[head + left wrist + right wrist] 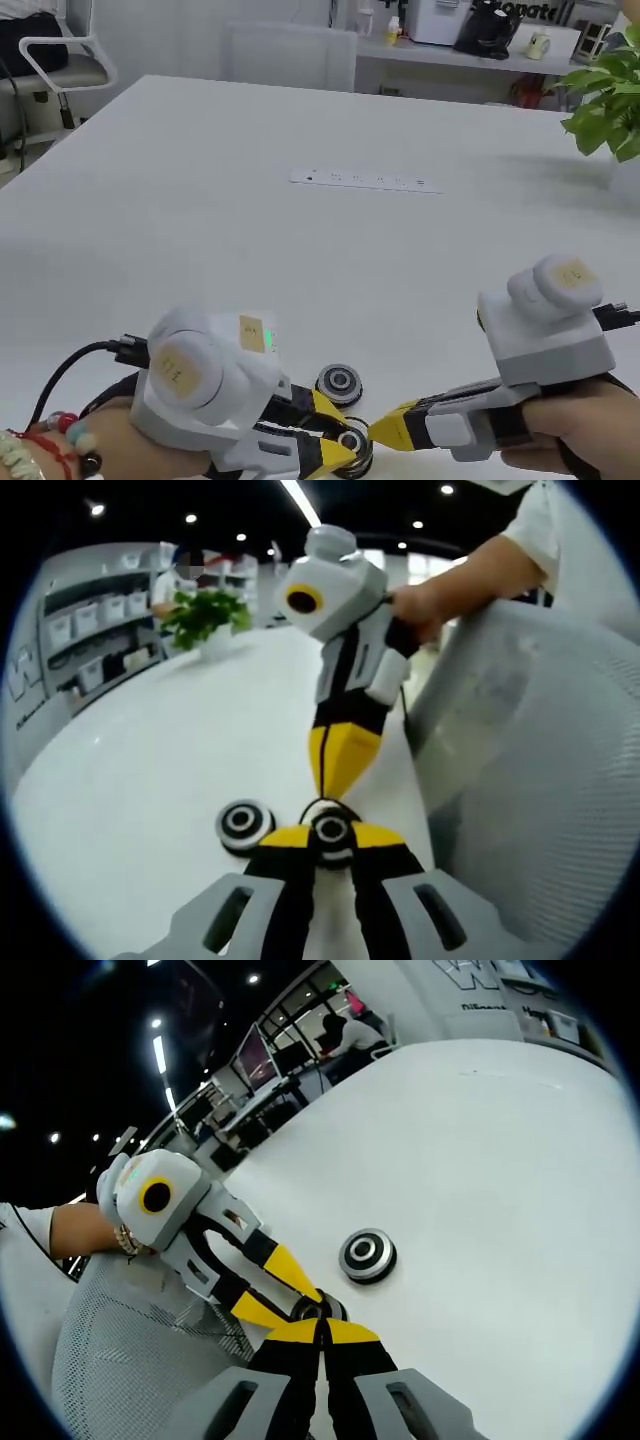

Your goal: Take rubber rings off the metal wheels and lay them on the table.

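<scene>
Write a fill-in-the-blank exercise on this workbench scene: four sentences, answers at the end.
1. The left gripper grips a metal ___ between its jaws.
2. A second wheel lies free beside it, which makes ___ wheels on the white table.
3. The jaw tips of the right gripper are coloured ___.
4. A green ___ stands at the far side of the table.

Answers: wheel; two; yellow; plant.
</scene>
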The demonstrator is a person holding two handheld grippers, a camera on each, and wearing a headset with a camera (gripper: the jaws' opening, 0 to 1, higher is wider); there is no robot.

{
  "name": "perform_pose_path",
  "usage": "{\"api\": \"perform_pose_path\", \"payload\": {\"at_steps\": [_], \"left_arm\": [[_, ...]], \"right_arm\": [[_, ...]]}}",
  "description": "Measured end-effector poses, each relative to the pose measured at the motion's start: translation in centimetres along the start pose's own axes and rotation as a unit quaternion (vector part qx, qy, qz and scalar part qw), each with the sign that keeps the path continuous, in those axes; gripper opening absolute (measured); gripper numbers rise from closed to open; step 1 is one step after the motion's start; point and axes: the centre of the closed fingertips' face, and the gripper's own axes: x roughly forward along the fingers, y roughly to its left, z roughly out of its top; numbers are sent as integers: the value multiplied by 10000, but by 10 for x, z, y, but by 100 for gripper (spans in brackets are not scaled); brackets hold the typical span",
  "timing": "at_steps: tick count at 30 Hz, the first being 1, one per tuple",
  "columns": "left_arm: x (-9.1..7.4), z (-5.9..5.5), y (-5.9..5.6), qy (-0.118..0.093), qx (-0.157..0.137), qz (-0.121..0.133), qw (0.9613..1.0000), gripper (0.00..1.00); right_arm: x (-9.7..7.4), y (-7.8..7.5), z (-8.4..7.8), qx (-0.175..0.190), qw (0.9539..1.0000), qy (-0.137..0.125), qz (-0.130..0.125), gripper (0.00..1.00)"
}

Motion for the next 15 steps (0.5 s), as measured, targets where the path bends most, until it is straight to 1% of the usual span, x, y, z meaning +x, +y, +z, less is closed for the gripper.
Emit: {"api": "perform_pose_path", "payload": {"at_steps": [2,4,7,9,11,12,13,15], "left_arm": [[0,0,0,92,72,-18,9999,14],[-1,1,0,146,60,-11,9999,15],[-4,3,-2,225,204,-55,9995,19],[-6,6,-2,208,281,-32,9994,20],[-7,9,-1,193,269,-13,9995,22],[-7,11,0,162,264,4,9995,24],[-9,15,2,88,252,48,9996,27],[-11,22,4,-23,183,96,9998,35]], "right_arm": [[0,0,0,-13,10000,1,-5,0],[0,0,0,-18,10000,7,-7,0],[0,0,0,-35,10000,13,-14,0],[0,-1,0,-96,9999,37,-54,0],[-1,-1,1,-92,9999,14,-49,0],[-1,-1,2,-71,10000,-8,-43,0],[-2,-2,3,-65,10000,-40,-54,0],[-4,-2,5,-59,9999,-85,-72,0]]}}
